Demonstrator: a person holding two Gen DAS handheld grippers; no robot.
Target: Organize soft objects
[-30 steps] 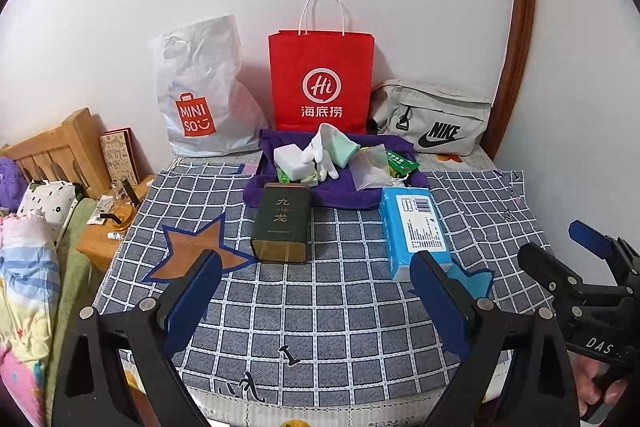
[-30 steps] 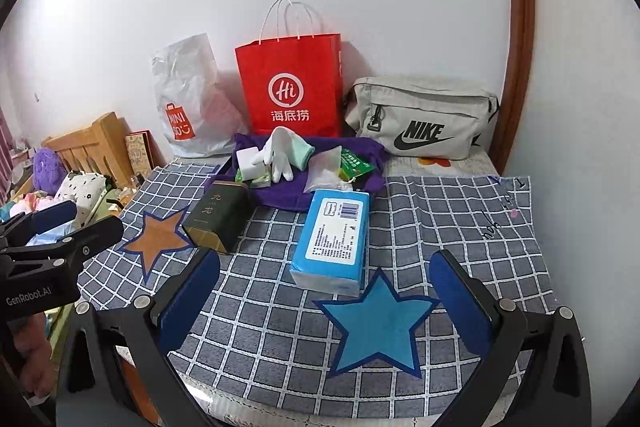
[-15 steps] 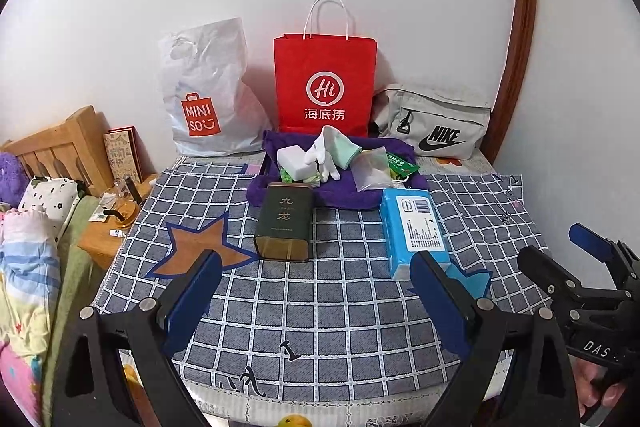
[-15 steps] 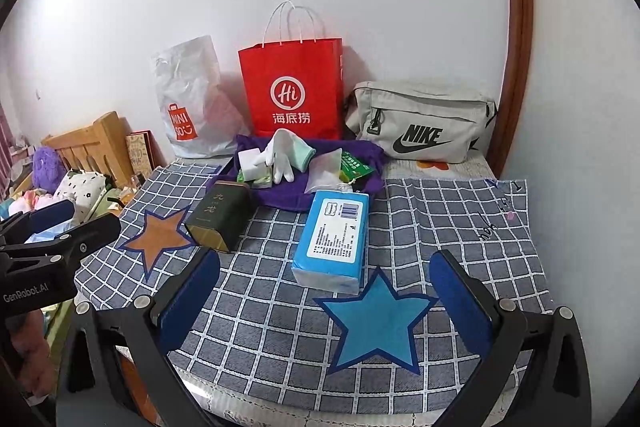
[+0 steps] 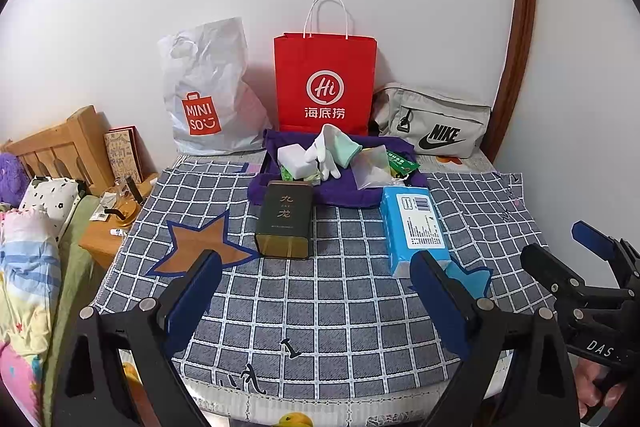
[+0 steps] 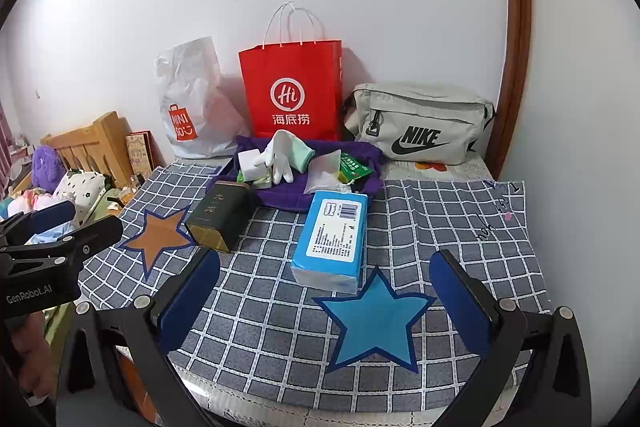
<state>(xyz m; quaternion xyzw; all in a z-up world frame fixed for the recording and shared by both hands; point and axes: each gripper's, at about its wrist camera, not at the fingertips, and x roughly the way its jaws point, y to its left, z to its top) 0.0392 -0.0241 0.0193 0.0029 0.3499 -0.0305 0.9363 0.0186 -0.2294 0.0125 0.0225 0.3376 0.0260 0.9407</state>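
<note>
A blue tissue pack [image 5: 414, 227] [image 6: 332, 233] lies on the checked cloth, just beyond a blue star patch [image 6: 374, 321]. A dark tea tin [image 5: 285, 219] [image 6: 220, 217] lies to its left beside a brown star patch [image 5: 198, 247]. Behind them a purple cloth [image 5: 340, 191] [image 6: 288, 193] holds a white glove [image 5: 326, 151] [image 6: 278, 157], a white sponge block [image 5: 294, 157], a clear bag and a green packet [image 6: 354, 167]. My left gripper [image 5: 316, 301] and right gripper [image 6: 326, 297] are both open and empty, held over the table's near edge.
Against the wall stand a white Miniso bag [image 5: 204, 95], a red paper bag [image 5: 325, 87] and a grey Nike pouch [image 5: 434, 127]. A wooden bed frame [image 5: 60, 151], bedside shelf and bedding lie to the left. A wall and brown door frame [image 5: 516, 47] close the right.
Both grippers have risen and drawn back slightly, so the table and objects sit lower and a little farther in view. Nothing on the table has moved.
</note>
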